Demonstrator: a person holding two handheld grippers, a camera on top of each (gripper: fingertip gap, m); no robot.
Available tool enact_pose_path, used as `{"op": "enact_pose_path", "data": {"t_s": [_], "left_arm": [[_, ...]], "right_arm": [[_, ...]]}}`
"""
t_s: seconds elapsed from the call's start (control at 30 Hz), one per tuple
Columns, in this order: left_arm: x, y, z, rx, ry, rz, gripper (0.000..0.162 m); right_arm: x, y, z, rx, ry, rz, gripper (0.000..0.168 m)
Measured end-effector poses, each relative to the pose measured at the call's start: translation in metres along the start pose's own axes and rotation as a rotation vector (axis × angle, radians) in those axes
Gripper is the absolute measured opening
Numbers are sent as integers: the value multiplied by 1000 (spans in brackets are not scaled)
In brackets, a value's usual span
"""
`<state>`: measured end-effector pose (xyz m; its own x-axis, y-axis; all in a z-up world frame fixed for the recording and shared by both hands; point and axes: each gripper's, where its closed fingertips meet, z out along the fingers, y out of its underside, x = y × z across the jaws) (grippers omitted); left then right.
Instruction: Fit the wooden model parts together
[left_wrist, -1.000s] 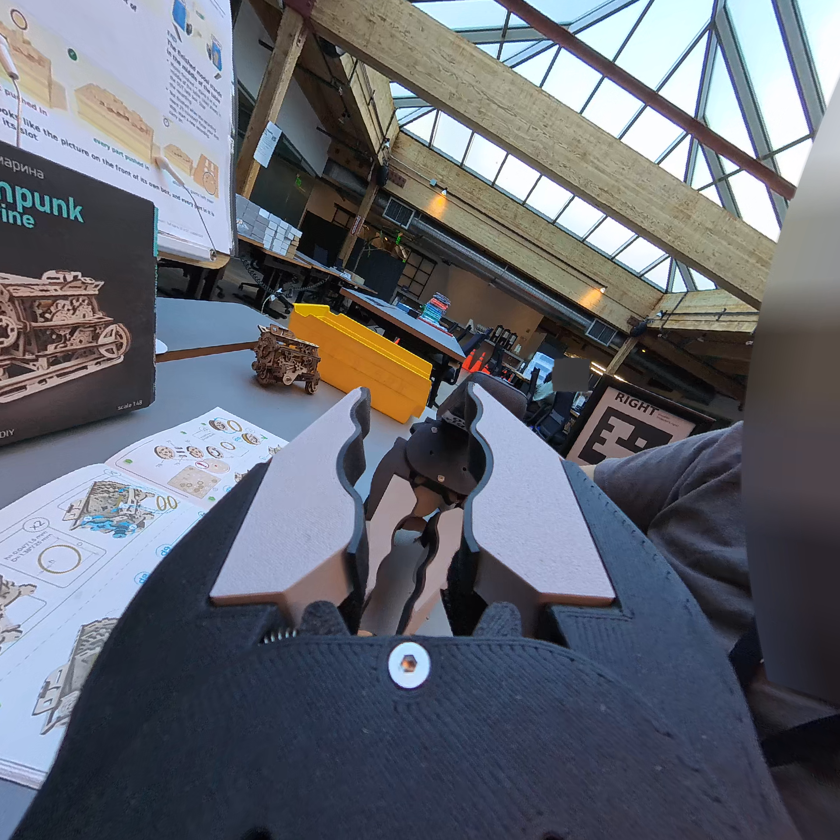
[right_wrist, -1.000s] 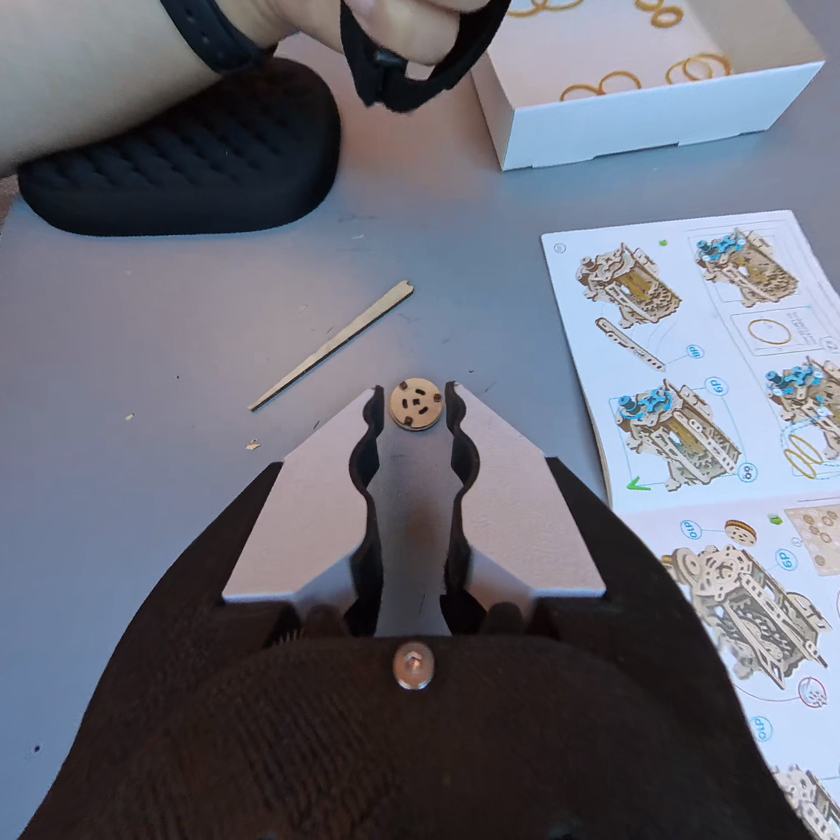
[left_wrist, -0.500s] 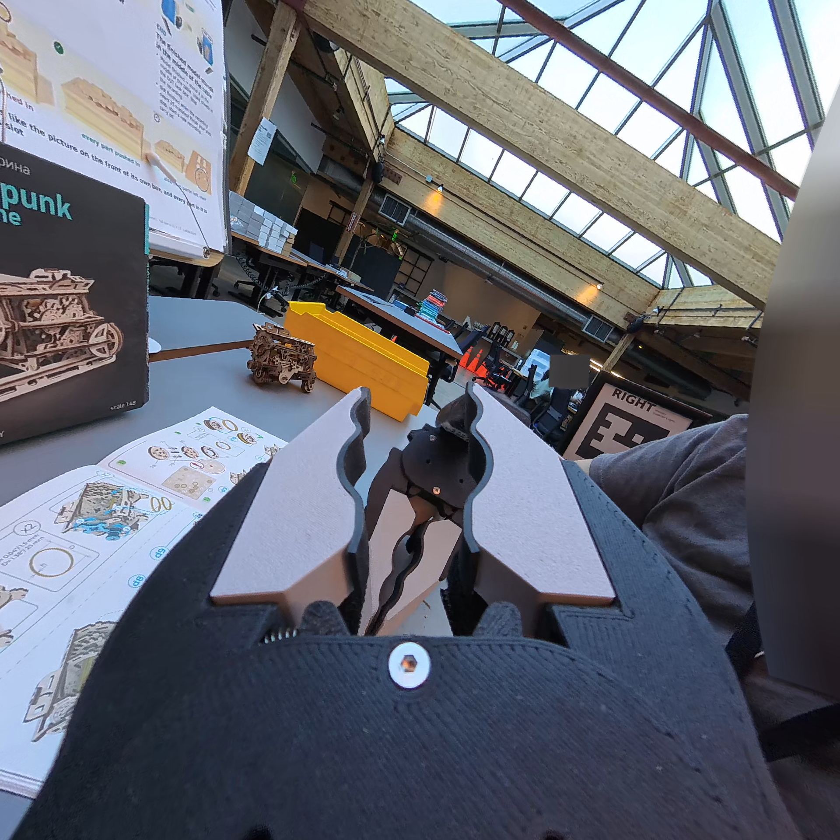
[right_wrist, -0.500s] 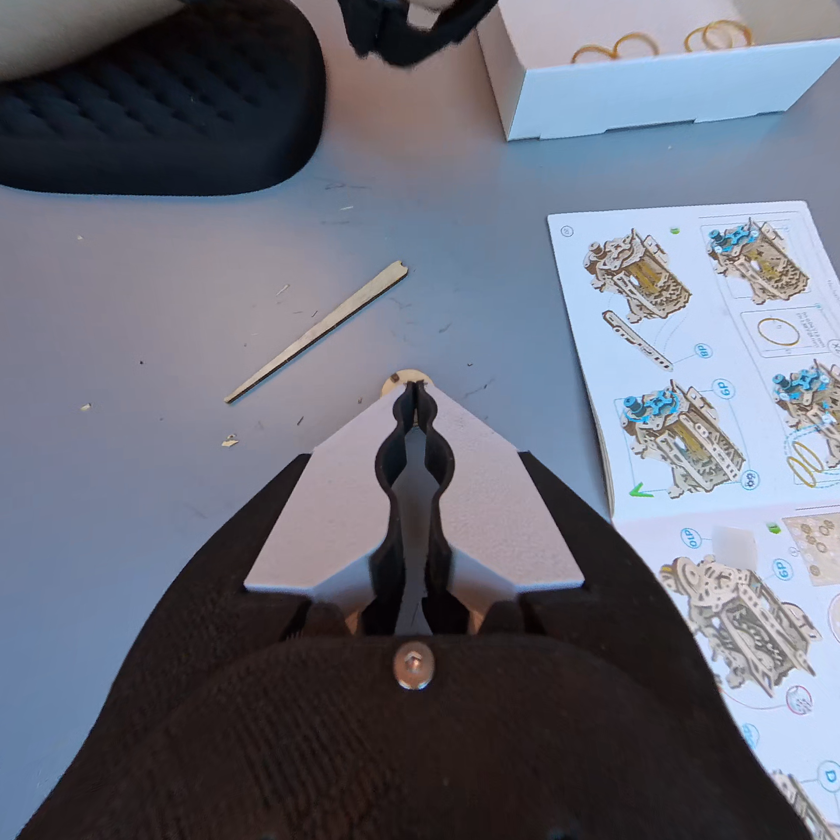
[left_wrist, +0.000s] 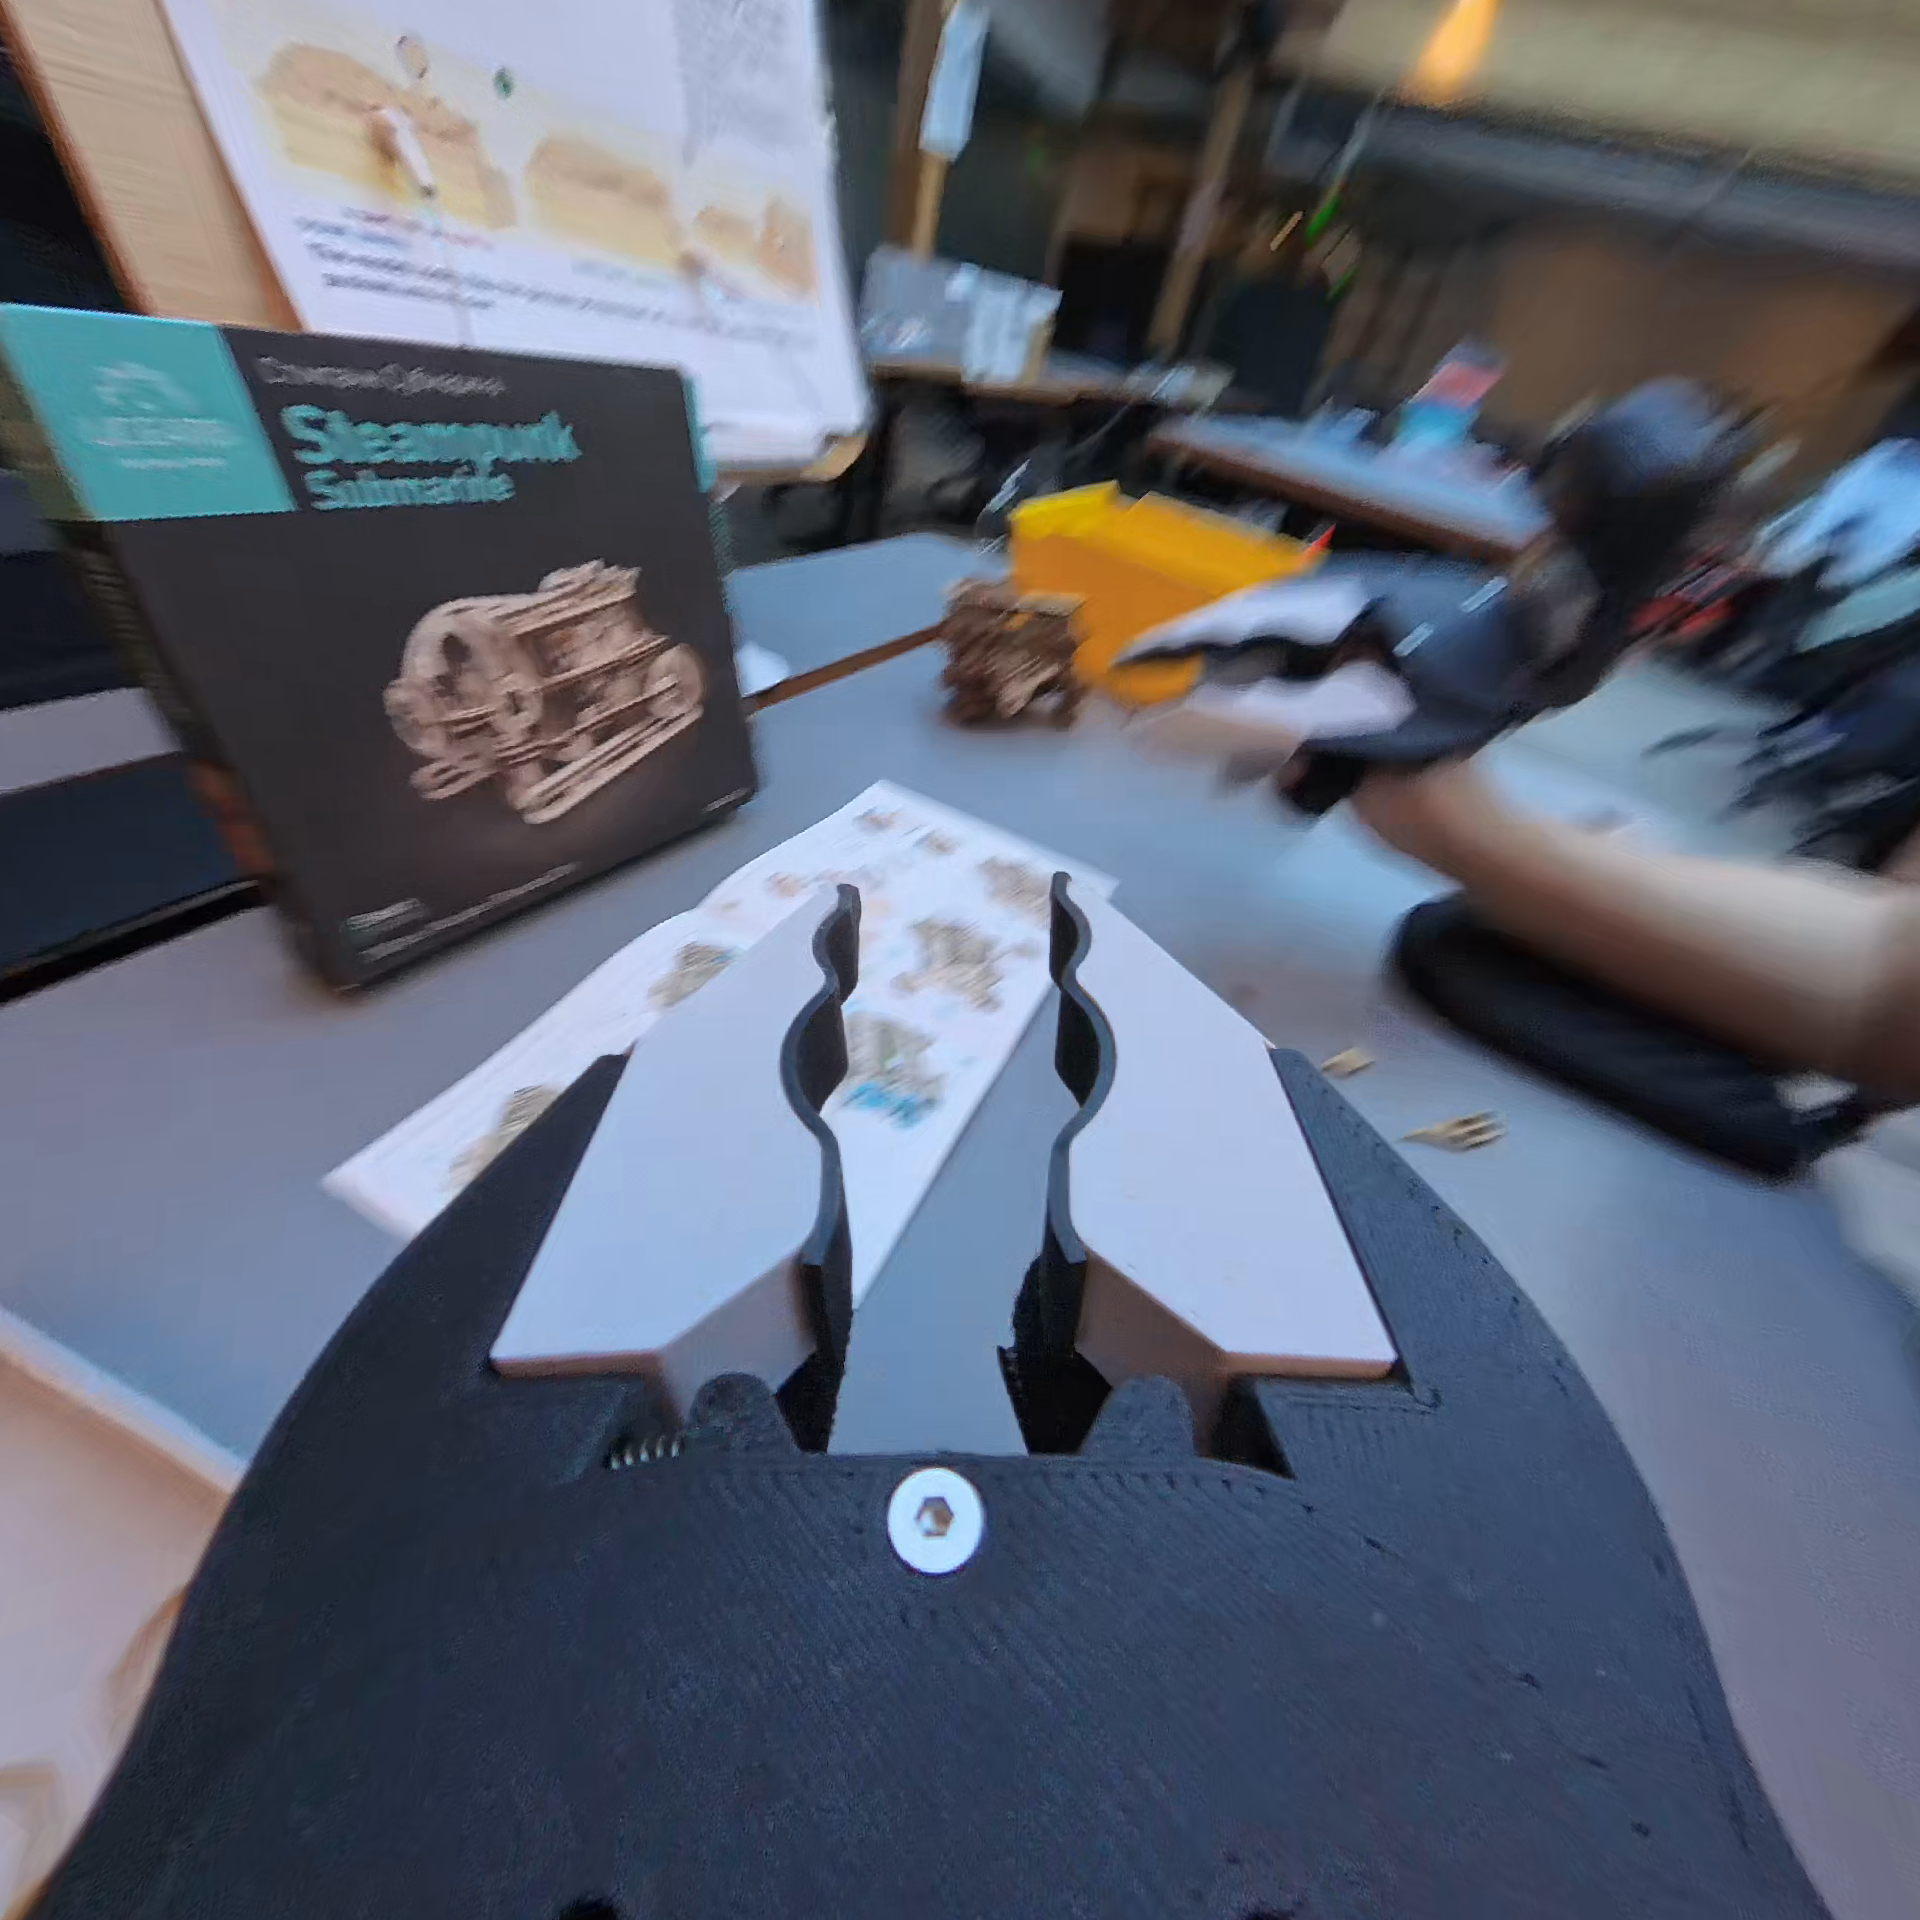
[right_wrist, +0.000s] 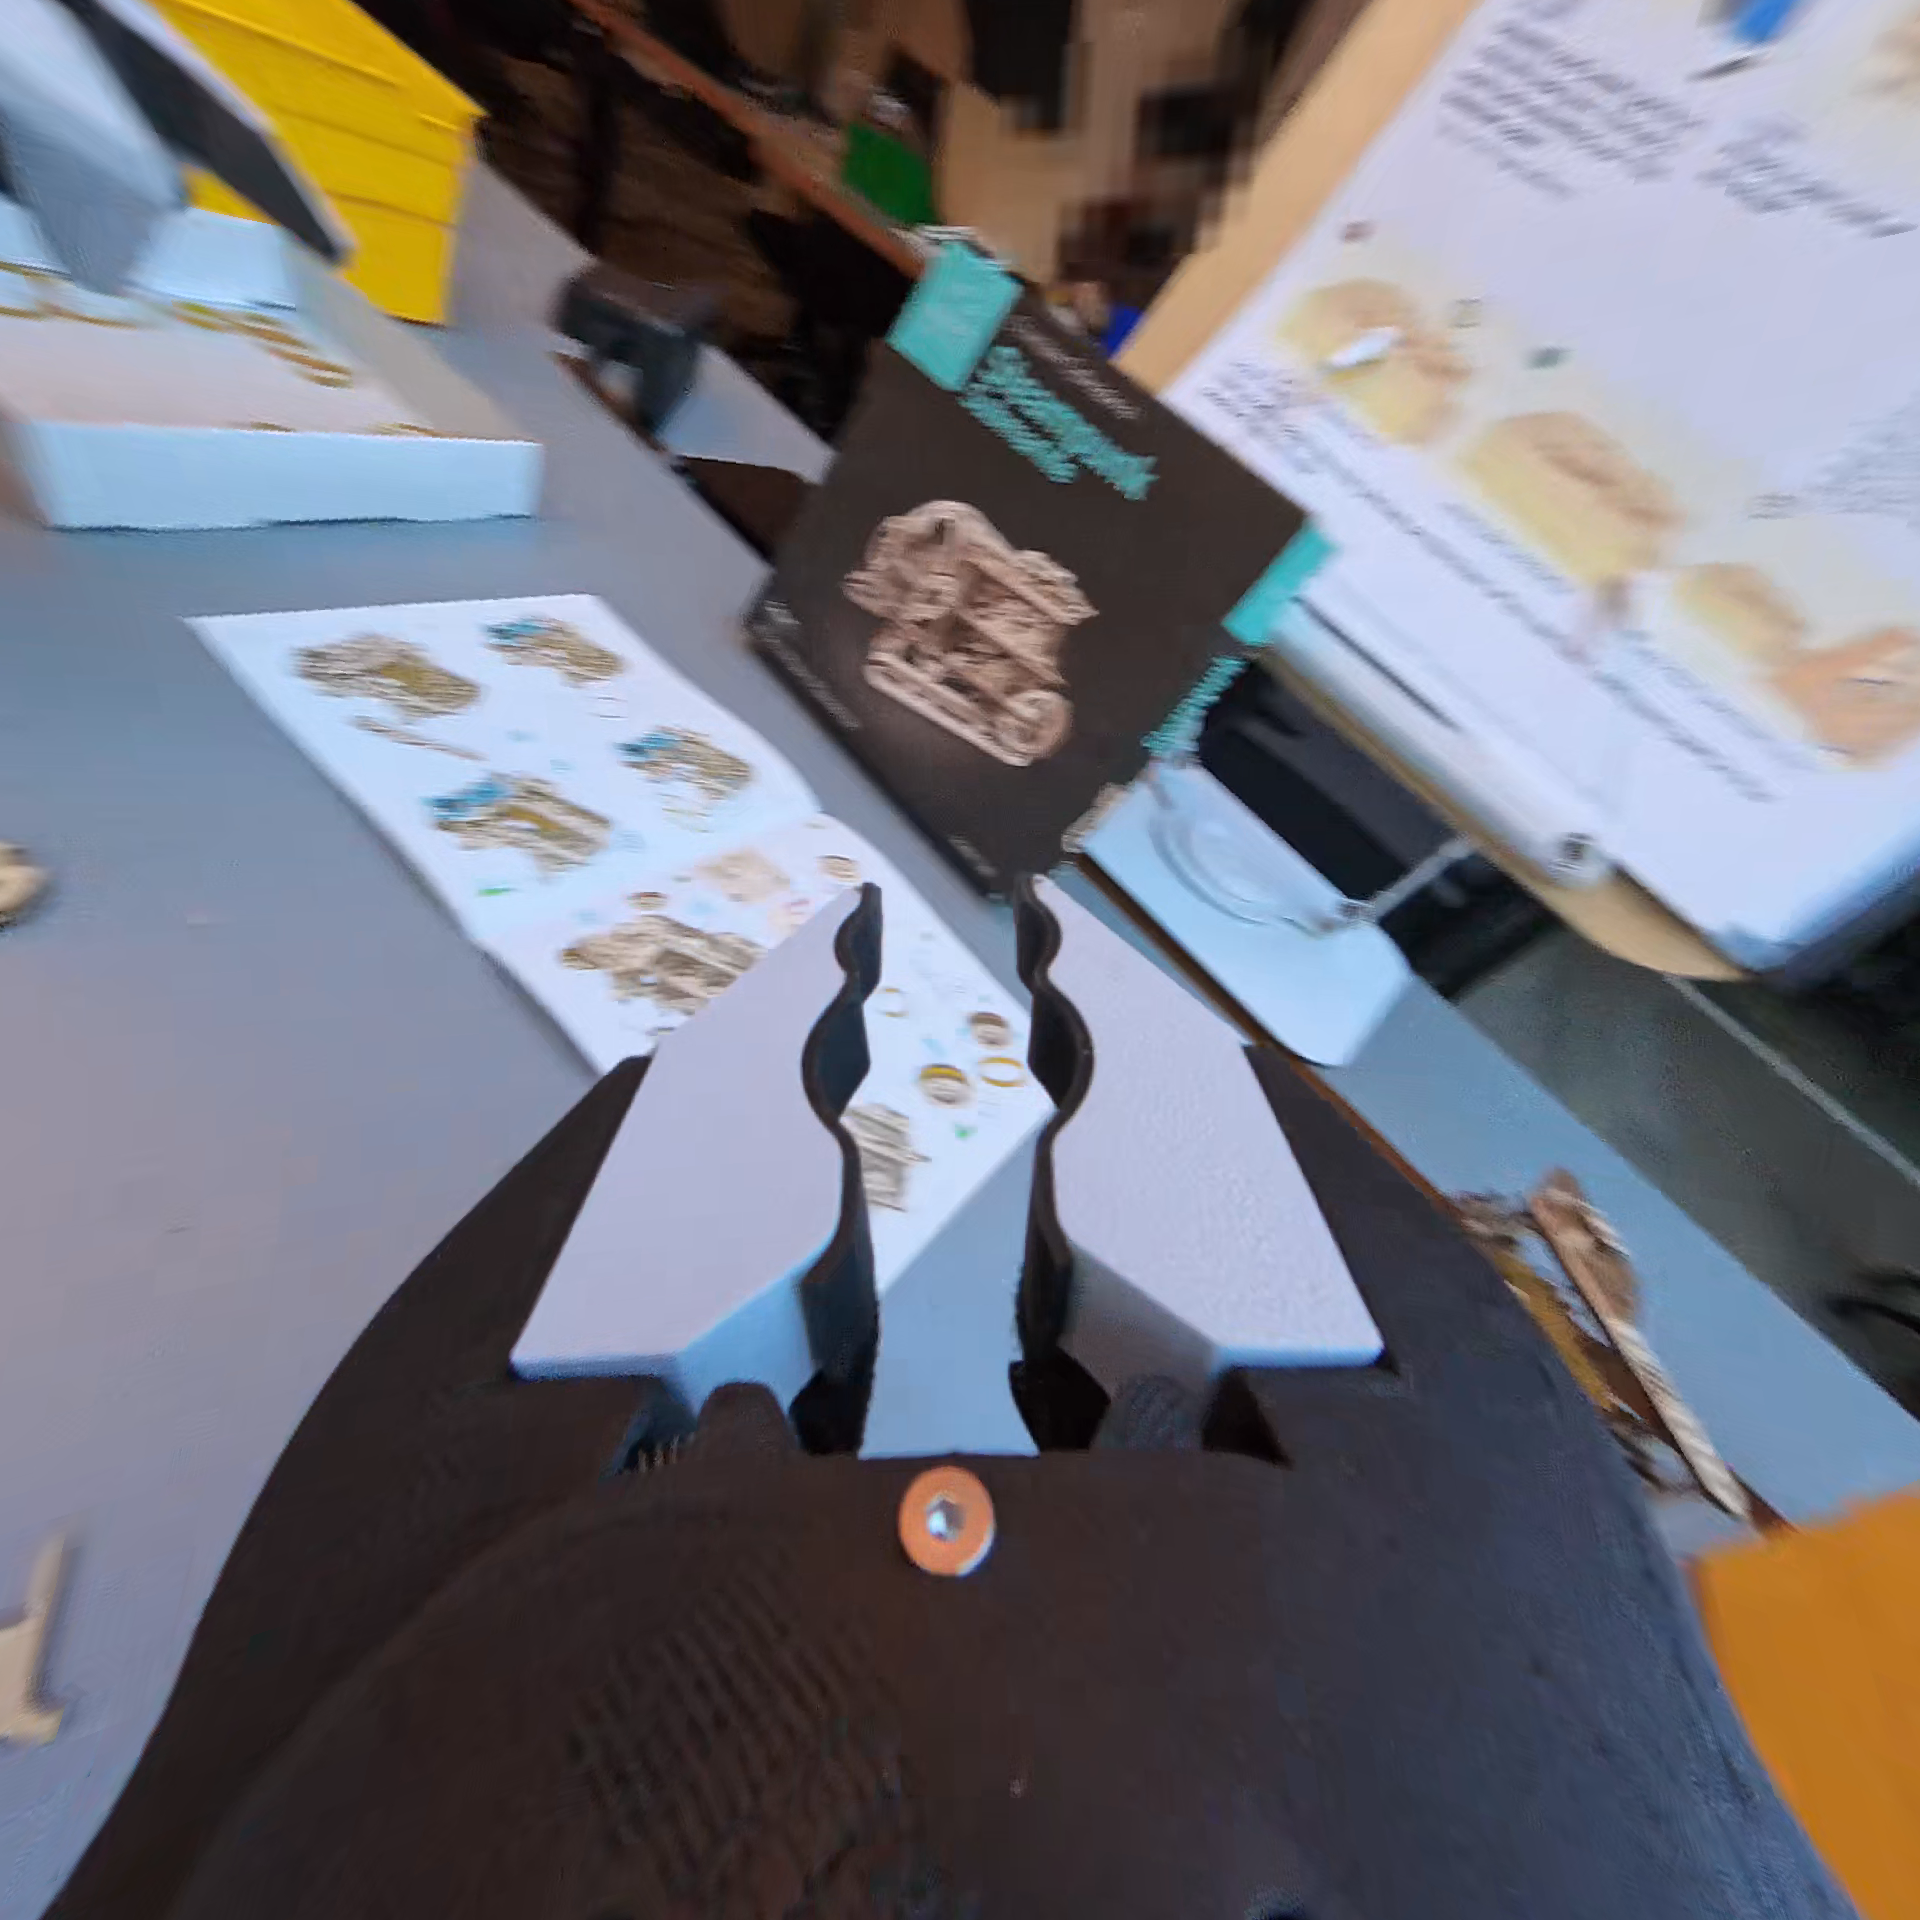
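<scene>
Both views are motion-blurred. My left gripper (left_wrist: 956, 902) is open and empty, held above the instruction booklet (left_wrist: 935, 966) on the grey table (left_wrist: 1195, 894). My right gripper (right_wrist: 948, 899) is open too, with nothing between its fingers, above the same booklet (right_wrist: 499, 727). It also shows in the left wrist view (left_wrist: 1262, 665), held up by a hand at the right, near the small assembled wooden model (left_wrist: 1006, 665). Loose wooden bits (left_wrist: 1455, 1127) lie on the table. Wooden pieces lie at the left edge (right_wrist: 19, 881) and right (right_wrist: 1579, 1278) of the right wrist view.
A black kit box (left_wrist: 436, 644) stands behind the booklet, with an instruction poster (left_wrist: 540, 177) behind it. A yellow bin (left_wrist: 1132, 582) sits at the far side. A white tray of parts (right_wrist: 260, 457) lies at the left. A forearm (left_wrist: 1662, 956) rests on a black pad. Left tips to right tips: about 20 cm.
The right gripper closed at the small wooden disc, then lifted off the table, swung toward the kit box and now stands open. The left gripper tipped down from the ceiling toward the booklet.
</scene>
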<state>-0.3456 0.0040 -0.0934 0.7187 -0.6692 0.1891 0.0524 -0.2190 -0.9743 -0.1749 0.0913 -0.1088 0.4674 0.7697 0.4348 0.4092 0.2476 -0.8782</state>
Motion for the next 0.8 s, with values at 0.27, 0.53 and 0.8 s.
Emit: {"op": "enact_pose_path", "data": {"t_s": [0.27, 0.53, 0.8], "left_arm": [[-20, 20, 13, -170, -383, 392, 6], [-10, 24, 26, -155, -341, 316, 15], [-11, -37, -78, 13, -482, 69, 45]], "right_arm": [[25, 15, 2, -18, 159, 171, 42], [40, 0, -11, 94, 231, 157, 34], [33, 14, -8, 38, 148, 184, 41]]}}
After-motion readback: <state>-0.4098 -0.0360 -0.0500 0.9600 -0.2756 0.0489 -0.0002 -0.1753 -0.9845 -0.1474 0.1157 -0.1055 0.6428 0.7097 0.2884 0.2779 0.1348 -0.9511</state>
